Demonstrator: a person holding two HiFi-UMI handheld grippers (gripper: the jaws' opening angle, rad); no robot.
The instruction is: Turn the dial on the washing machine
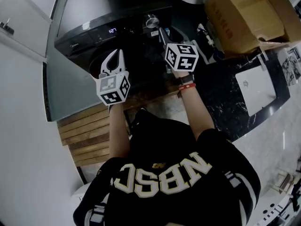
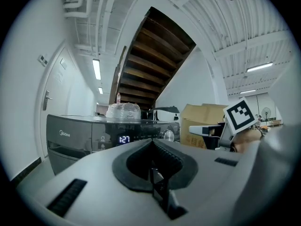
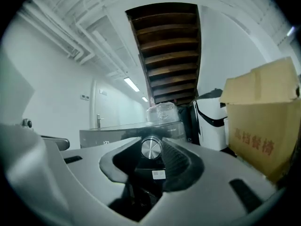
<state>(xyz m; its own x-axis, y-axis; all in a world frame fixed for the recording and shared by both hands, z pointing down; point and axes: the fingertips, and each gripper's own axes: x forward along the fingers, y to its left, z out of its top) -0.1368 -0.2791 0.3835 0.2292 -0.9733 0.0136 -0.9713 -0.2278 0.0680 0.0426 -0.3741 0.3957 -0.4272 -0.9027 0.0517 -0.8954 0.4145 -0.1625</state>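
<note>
Left gripper (image 2: 151, 142): clenched with nothing in it; the grey plastic jaws meet at the tips and leave only a dark ribbed hollow behind them. It is held in the air short of the machine's front edge.
Right gripper (image 3: 151, 139): jaws a little apart, ribbed black pads facing in, nothing clamped. The dial shows in the gap between the tips; from the head view the tips sit just short of it, and I cannot tell whether they touch.
Dial (image 1: 150, 20): a round knob of brushed silver metal on the front control panel, towards the machine's front right corner.
Washing machine (image 1: 108, 8): a glossy dark grey box with a flat top.
Display (image 2: 123, 139): small lit blue digits on the panel, left of the dial.
Cardboard box (image 3: 258, 140): plain brown with red print, standing beyond the machine's right edge.
Staircase (image 3: 169, 51): dark wooden treads seen from below, against white walls.
</note>
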